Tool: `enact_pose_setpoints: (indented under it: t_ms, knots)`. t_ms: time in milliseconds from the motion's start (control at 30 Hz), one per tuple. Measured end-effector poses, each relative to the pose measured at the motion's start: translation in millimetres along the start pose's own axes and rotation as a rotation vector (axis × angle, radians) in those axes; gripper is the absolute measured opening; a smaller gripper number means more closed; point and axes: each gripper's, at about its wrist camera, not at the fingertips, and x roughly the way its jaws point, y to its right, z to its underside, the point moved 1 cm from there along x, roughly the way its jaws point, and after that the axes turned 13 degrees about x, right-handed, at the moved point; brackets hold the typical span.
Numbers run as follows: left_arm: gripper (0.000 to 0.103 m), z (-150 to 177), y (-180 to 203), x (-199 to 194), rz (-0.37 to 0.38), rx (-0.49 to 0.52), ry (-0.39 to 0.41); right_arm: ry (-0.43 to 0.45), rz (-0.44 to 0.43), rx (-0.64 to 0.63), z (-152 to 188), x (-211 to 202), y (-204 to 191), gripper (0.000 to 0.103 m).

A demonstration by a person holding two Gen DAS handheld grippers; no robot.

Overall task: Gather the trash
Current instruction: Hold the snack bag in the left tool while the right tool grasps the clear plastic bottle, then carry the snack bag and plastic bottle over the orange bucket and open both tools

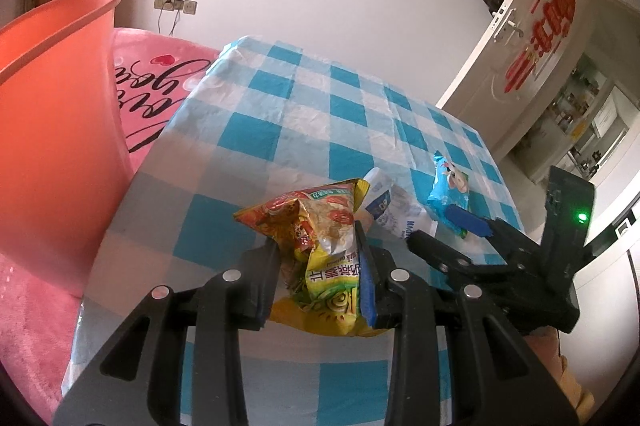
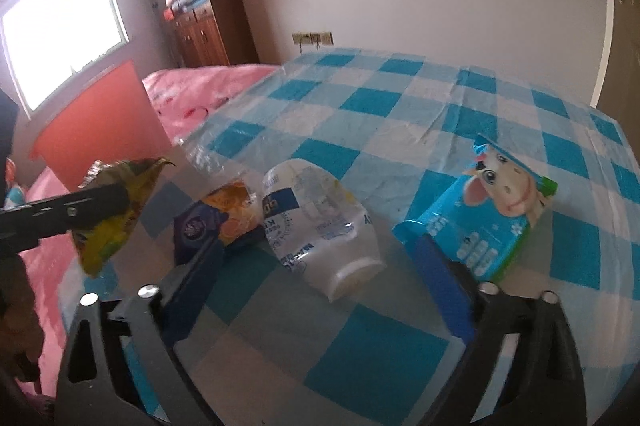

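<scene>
While 1 orange bin (image 1: 60,114) stands beside the table (image 1: 304,114).

On the checked-cloth bench (image 2: 400,114), a crushed white plastic cup (image 2: 320,226) lies centrally, an orange-and-purple wrapper (image 2: 224,222) touching its left, a blue cartoon-cow packet (image 2: 480,222) to its right. An orange plastic bin (image 1: 52,106) stands on the pink bed (image 1: 160,82), left of the bench.
</scene>
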Motion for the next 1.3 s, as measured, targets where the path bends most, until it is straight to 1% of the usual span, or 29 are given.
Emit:
enact_pose_setpoints:
  t_ms: [33, 200, 467, 500, 533, 567, 667, 833, 967, 1167, 1300]
  knots:
    - [0.035, 0, -2, 0, 0.001, -0.002, 0.001, -0.014, 0.009, -0.001, -1, 4, 1, 0.084]
    - [0.035, 2, -6, 2, 0.006, -0.004, -0.003, -0.038, 0.053, -0.021, -5, 16, -2, 0.084]
    - [0.035, 6, -8, 5, 0.033, 0.000, -0.008, -0.069, 0.096, -0.069, -8, 29, -10, 0.084]
    - [0.035, 6, -8, 5, 0.035, -0.001, -0.008, -0.076, 0.100, -0.078, -8, 31, -12, 0.081]
    - [0.035, 6, -9, 5, 0.040, -0.003, -0.005, -0.087, 0.108, -0.092, -6, 33, -14, 0.072]
    - [0.035, 6, -10, 5, 0.041, -0.004, -0.004, -0.084, 0.128, -0.104, -5, 34, -16, 0.069]
    - [0.035, 7, -12, 4, 0.049, -0.006, 0.000, -0.080, 0.141, -0.114, -3, 34, -18, 0.067]
    - [0.035, 10, -14, 1, 0.060, -0.008, 0.008, -0.066, 0.143, -0.089, -4, 30, -14, 0.067]
    - [0.035, 11, -16, -3, 0.068, -0.008, 0.019, -0.031, 0.148, -0.065, -2, 22, -14, 0.067]
    - [0.035, 10, -16, -12, 0.073, 0.012, 0.043, -0.005, 0.145, -0.020, 3, 11, -19, 0.067]
    - [0.035, 8, -19, -22, 0.079, 0.015, 0.068, 0.013, 0.140, -0.007, 0, 1, -28, 0.067]
